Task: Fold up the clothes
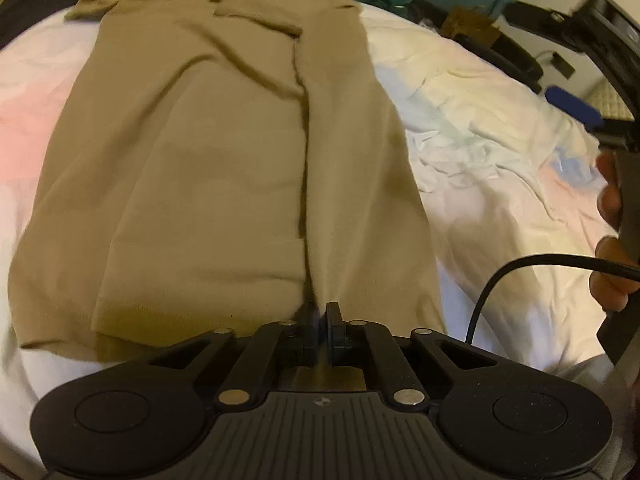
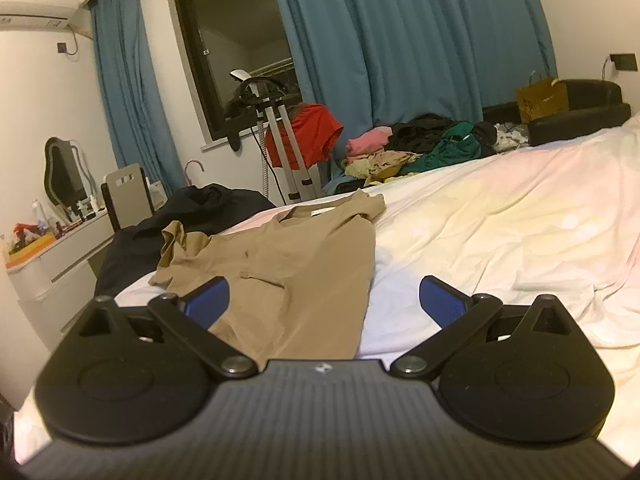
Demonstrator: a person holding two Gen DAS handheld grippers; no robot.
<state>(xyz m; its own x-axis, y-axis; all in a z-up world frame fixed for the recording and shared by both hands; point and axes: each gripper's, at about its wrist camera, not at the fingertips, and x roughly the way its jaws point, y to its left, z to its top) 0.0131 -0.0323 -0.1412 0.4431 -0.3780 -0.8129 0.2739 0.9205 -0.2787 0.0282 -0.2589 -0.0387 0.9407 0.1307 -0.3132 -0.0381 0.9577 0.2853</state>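
The tan shirt (image 1: 224,168) lies flat on the white bed (image 1: 480,128), its near hem pinched by the nearly closed left gripper (image 1: 320,312), while the right gripper (image 2: 324,300) hovers spread wide above the shirt's right edge; no writing is legible.

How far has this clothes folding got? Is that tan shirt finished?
Not finished. The tan shirt lies spread on the bed with one long side already folded inward. In hand: the left gripper is nearly closed at the hem, seemingly pinching the fold's edge. The right gripper is open, holding nothing. Left: the other side, the crosswise fold, and the pile of clothes beyond.
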